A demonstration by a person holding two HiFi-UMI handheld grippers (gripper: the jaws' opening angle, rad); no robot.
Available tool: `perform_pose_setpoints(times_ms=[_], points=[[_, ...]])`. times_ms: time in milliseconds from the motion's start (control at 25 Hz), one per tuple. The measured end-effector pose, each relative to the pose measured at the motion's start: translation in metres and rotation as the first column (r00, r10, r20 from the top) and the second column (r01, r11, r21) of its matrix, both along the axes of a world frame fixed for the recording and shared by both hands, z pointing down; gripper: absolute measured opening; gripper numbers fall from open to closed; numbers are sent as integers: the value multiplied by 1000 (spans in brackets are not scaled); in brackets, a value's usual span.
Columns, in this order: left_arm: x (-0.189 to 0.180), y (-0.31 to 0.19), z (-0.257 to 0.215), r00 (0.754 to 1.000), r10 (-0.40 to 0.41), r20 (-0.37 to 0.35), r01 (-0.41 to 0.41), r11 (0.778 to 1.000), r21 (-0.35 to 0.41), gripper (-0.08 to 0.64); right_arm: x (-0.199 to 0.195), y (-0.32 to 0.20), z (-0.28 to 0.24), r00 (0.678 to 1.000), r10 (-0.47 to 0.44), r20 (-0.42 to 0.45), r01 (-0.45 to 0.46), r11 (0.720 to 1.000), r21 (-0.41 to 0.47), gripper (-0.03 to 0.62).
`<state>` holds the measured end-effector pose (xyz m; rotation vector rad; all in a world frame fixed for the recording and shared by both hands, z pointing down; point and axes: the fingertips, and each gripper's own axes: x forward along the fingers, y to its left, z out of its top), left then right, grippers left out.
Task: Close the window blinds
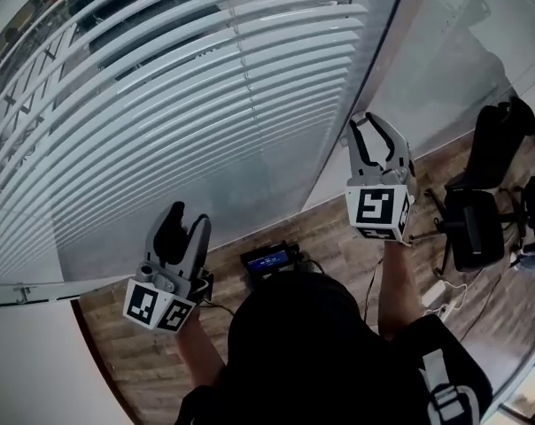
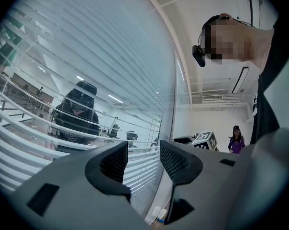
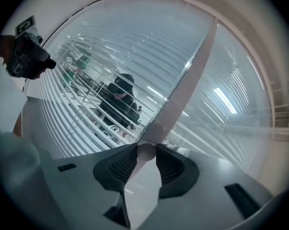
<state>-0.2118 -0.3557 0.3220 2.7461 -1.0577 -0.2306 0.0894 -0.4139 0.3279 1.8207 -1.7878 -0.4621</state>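
Glass wall ahead of me, wooden floor (image 1: 338,237) below it, and a black office chair (image 1: 480,220) off to the right. White blinds (image 1: 205,78) hung over the left pane. Their slats were lying flat with gaps between them, so reflections showed through. The blinds sat left of a vertical frame bar (image 1: 356,104), and bare frosted glass showed under their bottom edge. A small device with a blue screen (image 1: 269,259) lay on the floor near the glass.

I had the right gripper (image 1: 371,131) raised high, just right of the frame bar. In the right gripper view its jaws were pinched on a pale rod (image 3: 145,153), whose round section filled the gap and touched both pads. I couldn't confirm that this rod was the blinds' wand, and the head view didn't show it.

The left gripper (image 1: 186,224) was held lower, facing the lower slats. Its jaws were spread with nothing between them, only slats and glass beyond.
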Motion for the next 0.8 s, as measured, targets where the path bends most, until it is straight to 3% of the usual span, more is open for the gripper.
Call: perform_pose_setpoints(times_ms=[120, 240, 400, 480, 640, 680, 720, 800], points=[[-5, 3, 7, 1000, -7, -10, 7, 1000, 2, 210, 0, 3, 5, 976, -26, 215, 26, 1000, 3, 129], [-7, 6, 3, 1000, -16, -9, 16, 1000, -3, 209, 1, 4, -3, 879, -65, 473, 67, 998, 12, 129], [0, 0, -3, 1000, -13, 0, 13, 1000, -15, 209, 13, 1, -4, 752, -62, 656, 72, 997, 11, 129], [0, -1, 0, 1000, -13, -2, 13, 1000, -14, 210, 15, 0, 0, 663, -60, 746, 74, 997, 14, 129], [1, -1, -8, 1000, -13, 3, 13, 1000, -6, 209, 16, -2, -7, 395, -93, 914, 119, 992, 50, 129], [1, -1, -12, 1000, -13, 5, 13, 1000, -6, 210, 15, -3, -12, 354, -103, 930, 132, 989, 60, 129], [1, -1, -14, 1000, -13, 5, 13, 1000, -7, 209, 15, -4, -15, 333, -112, 936, 142, 988, 67, 129], [2, -1, -11, 1000, -12, 2, 12, 1000, -10, 209, 14, -4, -16, 334, -131, 934, 150, 985, 84, 129]])
